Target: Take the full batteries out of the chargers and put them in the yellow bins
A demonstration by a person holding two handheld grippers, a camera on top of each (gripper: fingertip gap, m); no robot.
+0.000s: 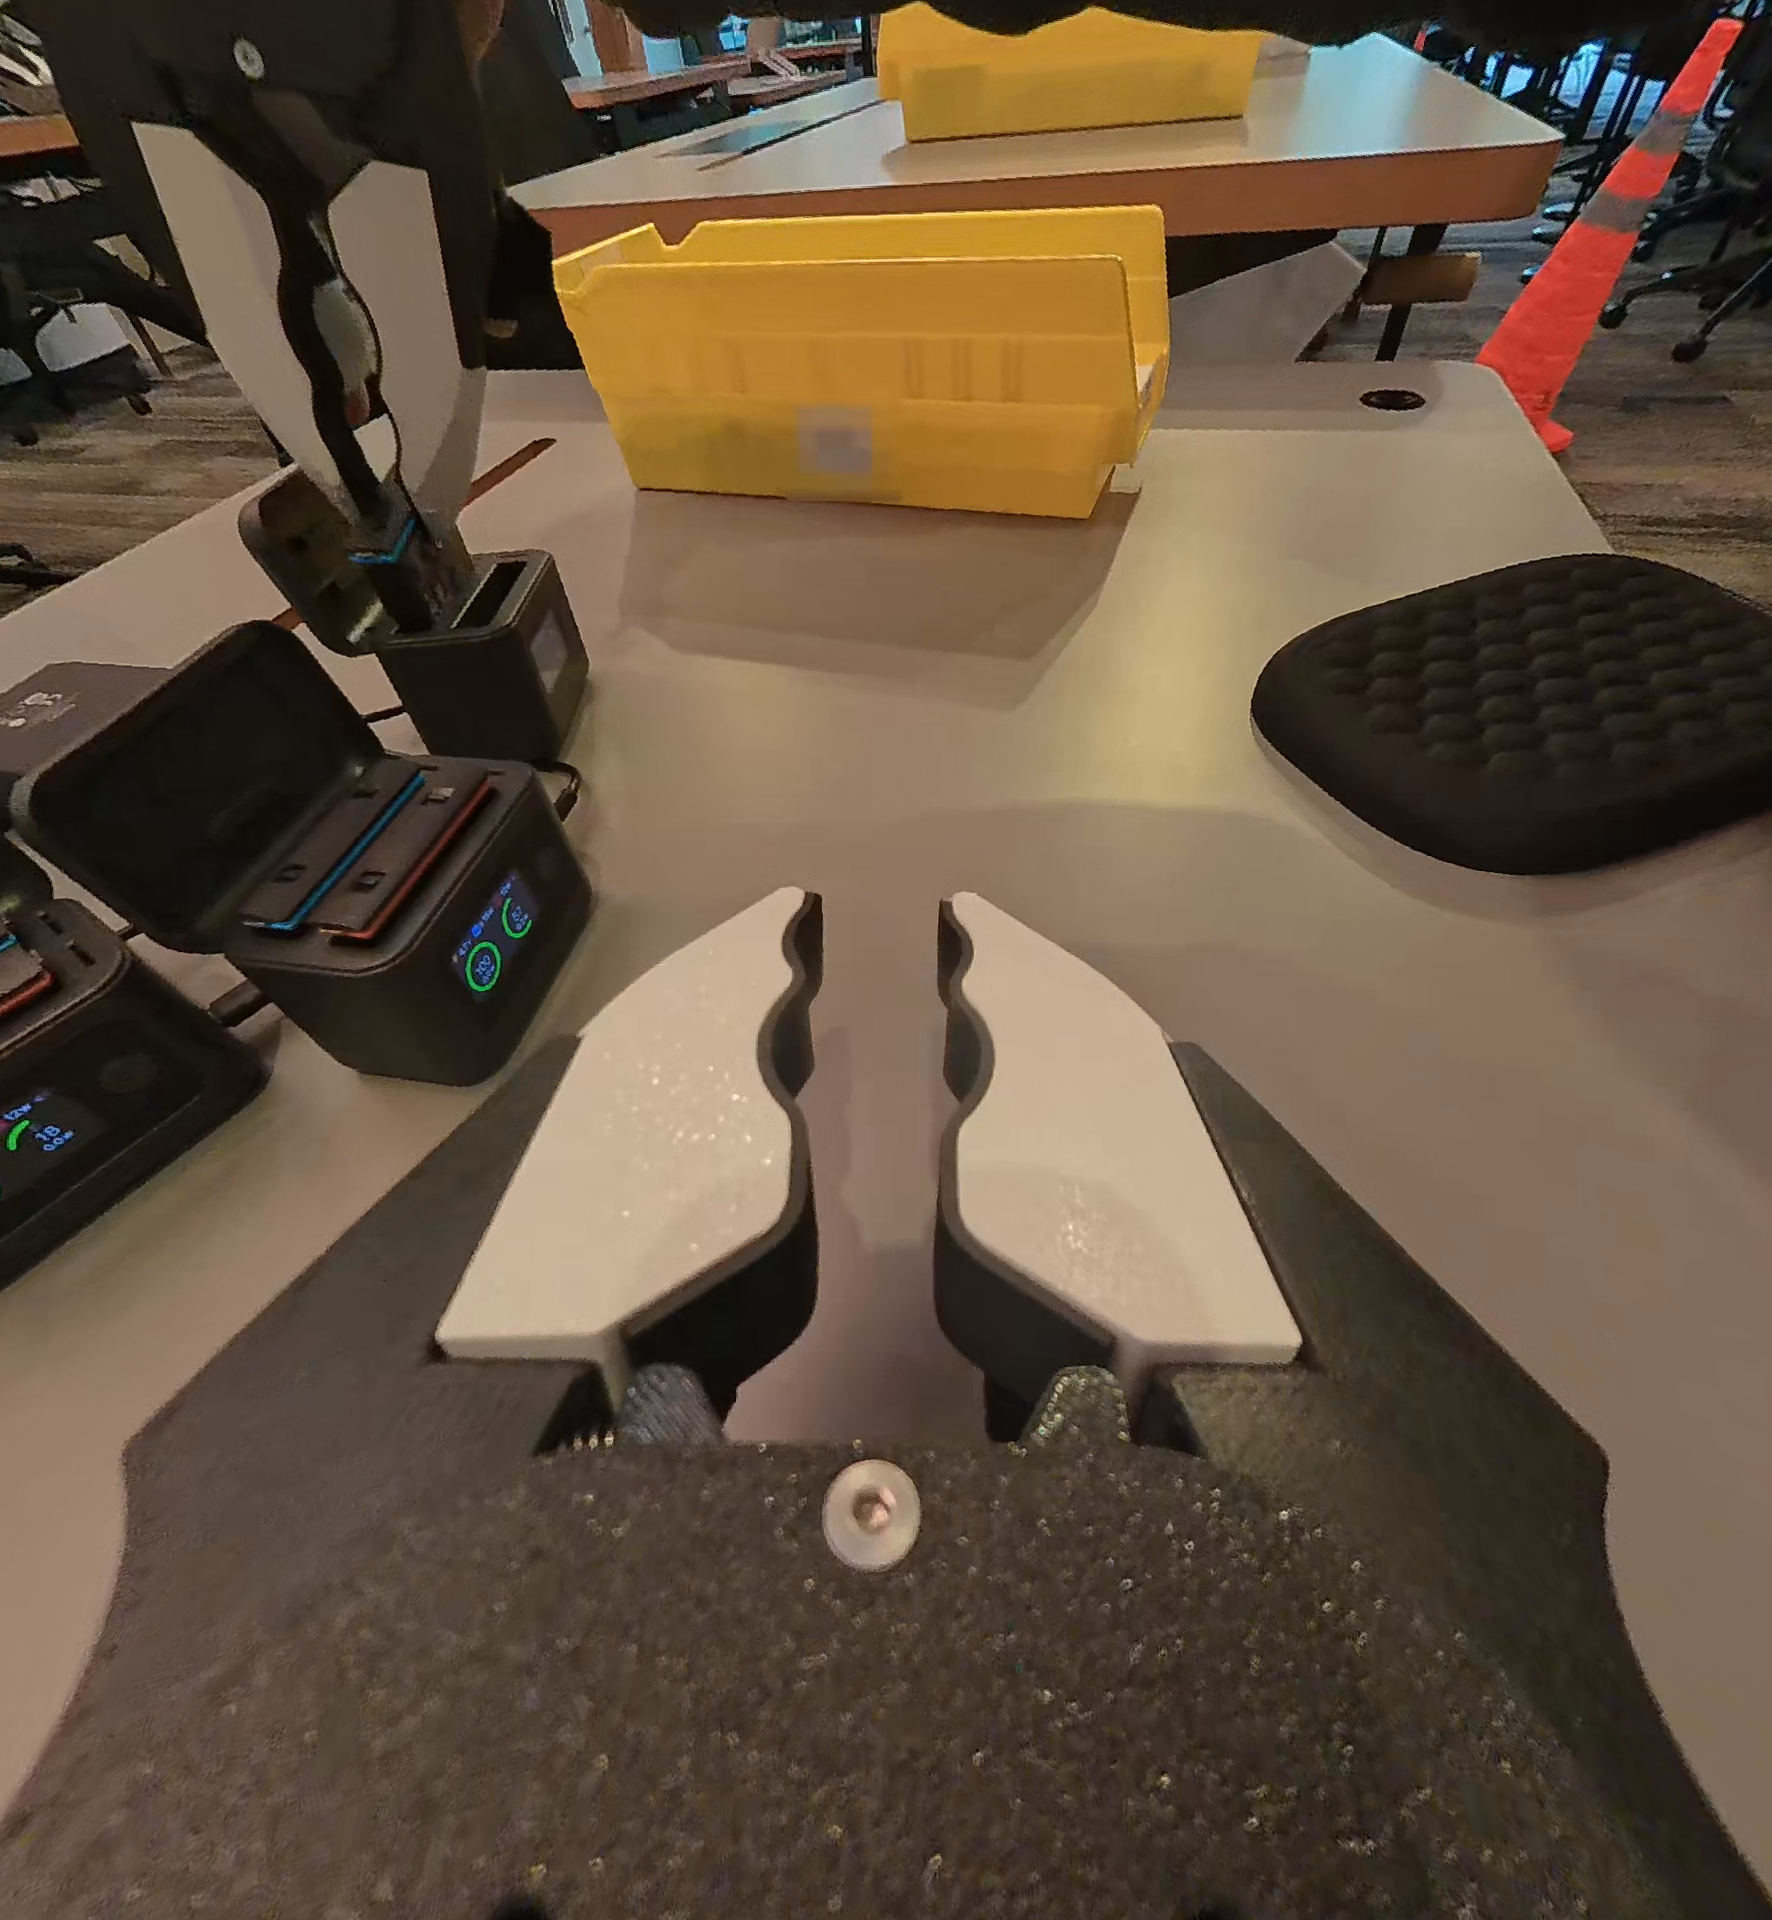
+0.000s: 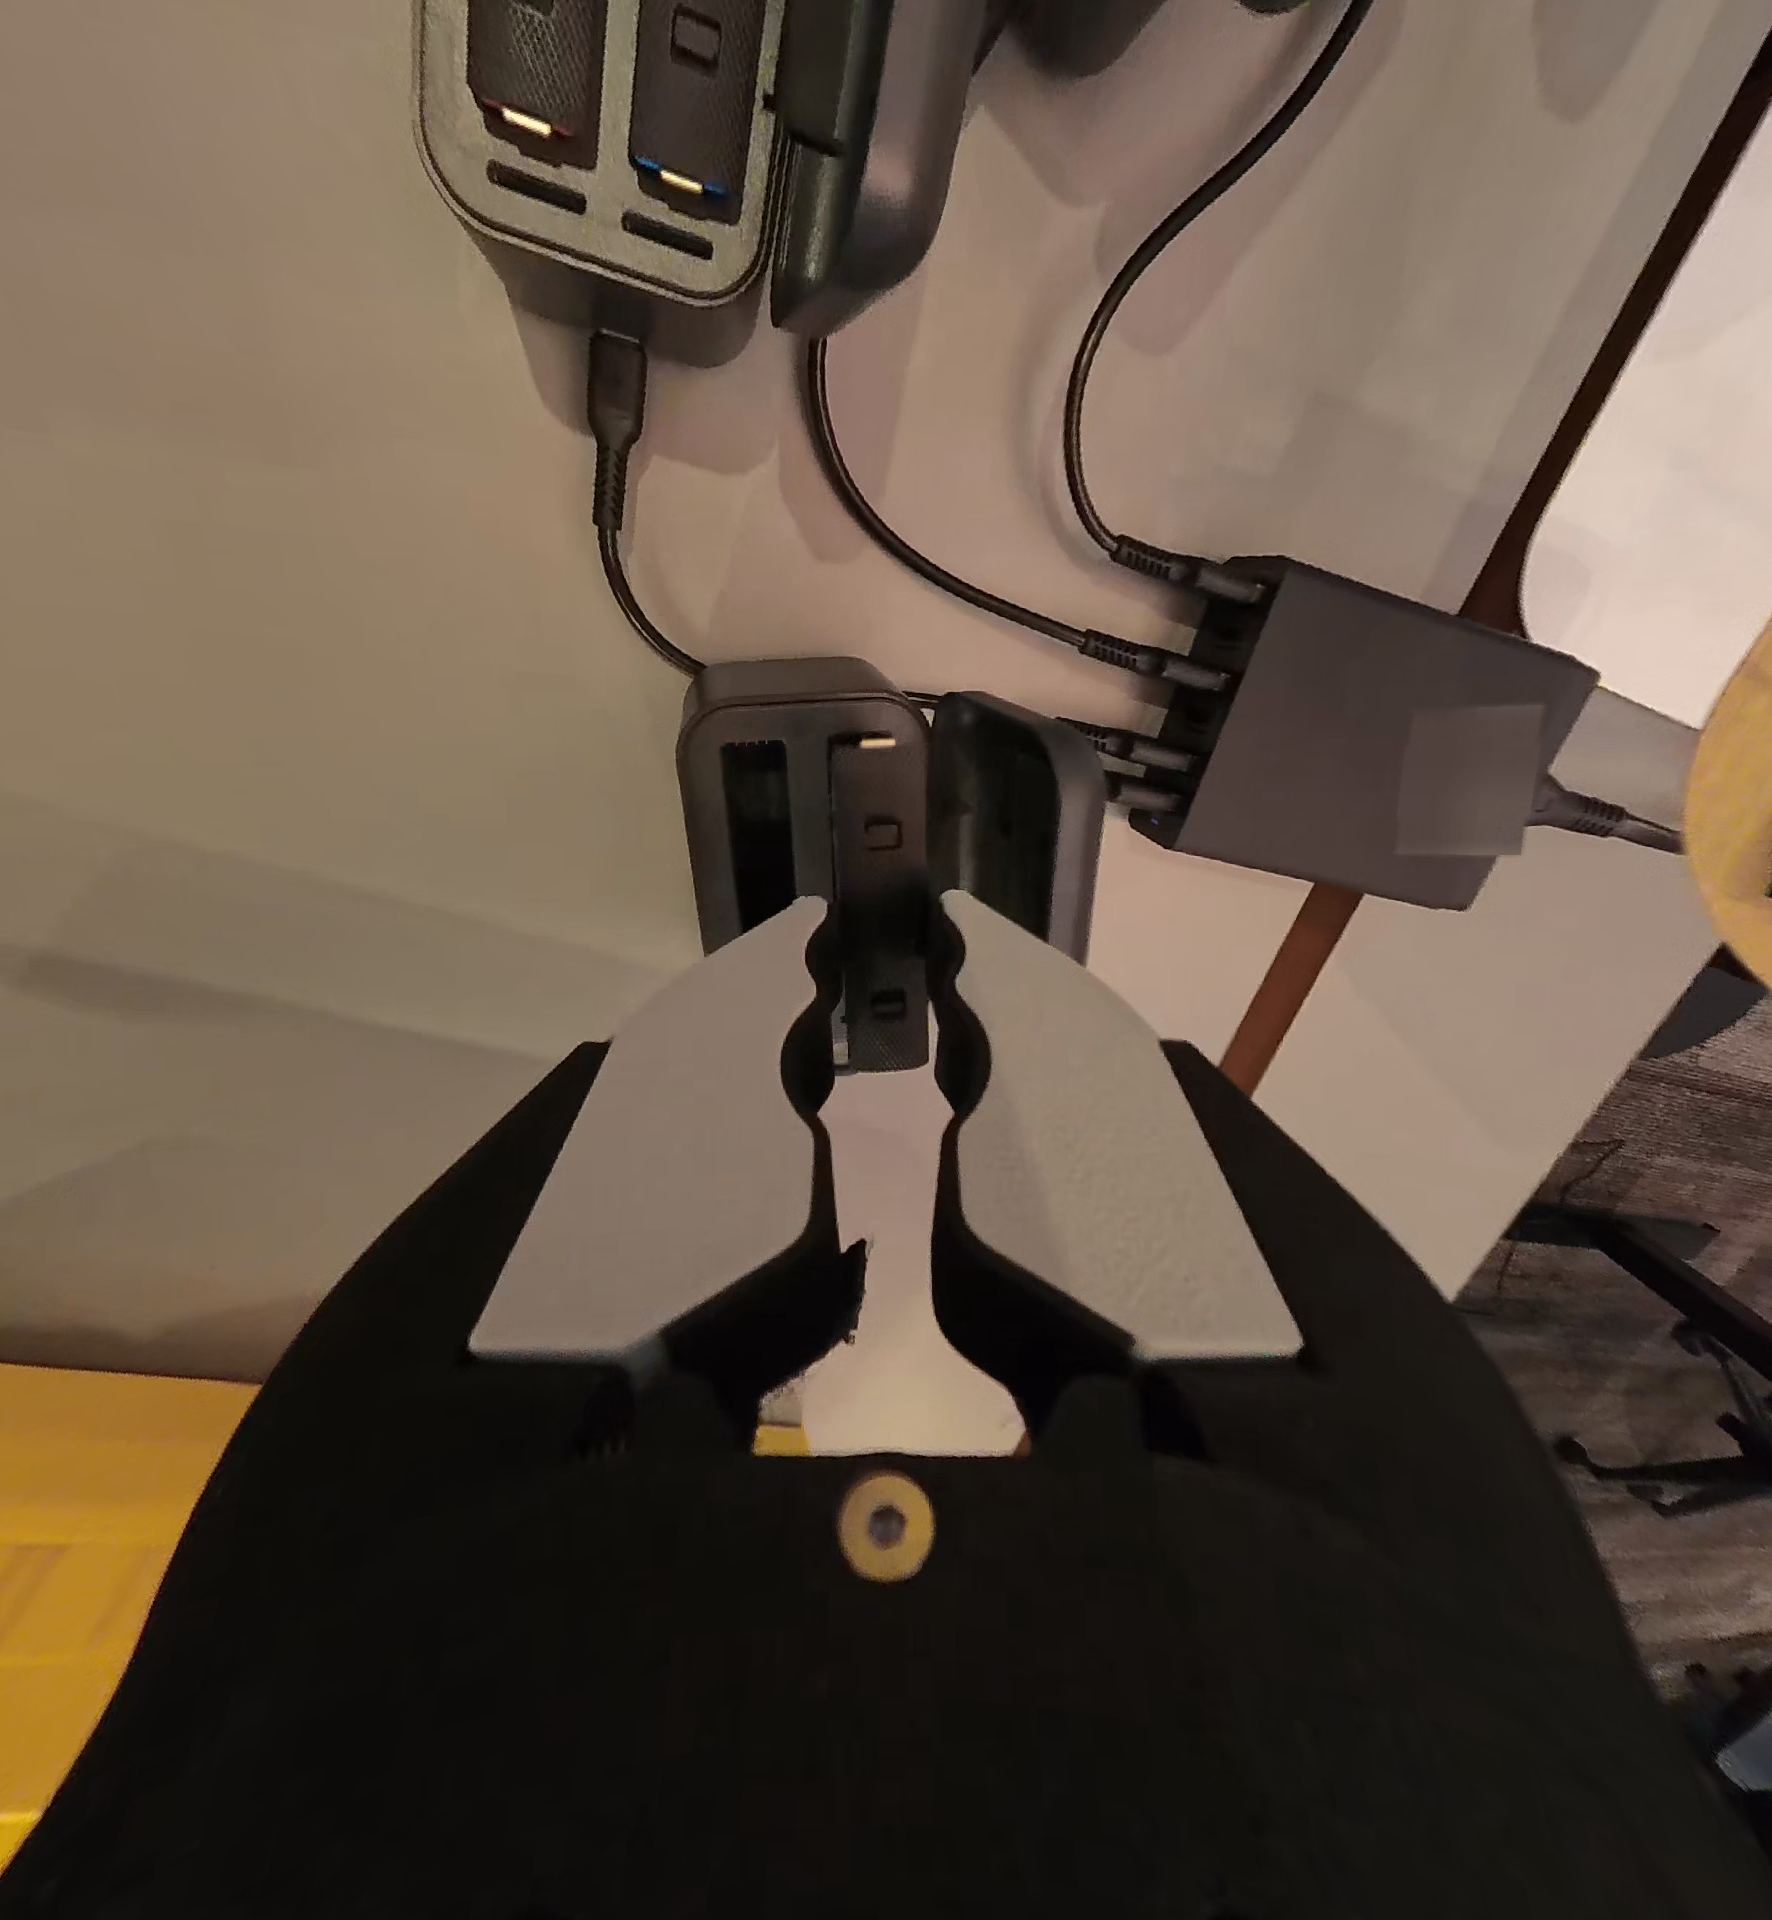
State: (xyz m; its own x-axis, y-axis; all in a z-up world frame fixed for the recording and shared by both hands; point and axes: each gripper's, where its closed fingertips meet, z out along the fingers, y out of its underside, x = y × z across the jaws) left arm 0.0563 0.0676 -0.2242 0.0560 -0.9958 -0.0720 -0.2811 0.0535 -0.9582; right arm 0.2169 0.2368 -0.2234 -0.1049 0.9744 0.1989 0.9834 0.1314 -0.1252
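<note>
Right white-fingered gripper (image 2: 880, 914) clamps a slim black battery (image 2: 877, 883), partly raised from the small dark grey charger (image 2: 747, 790) with open lid. Left white-fingered gripper (image 1: 880, 914), jaws parted and empty, hovers over the grey table (image 1: 1121, 727); yellow plastic bin (image 1: 861, 364) beyond.

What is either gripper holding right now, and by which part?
Right gripper grips a battery by its upper end, lower end in the charger. Left gripper holds nothing.
</note>
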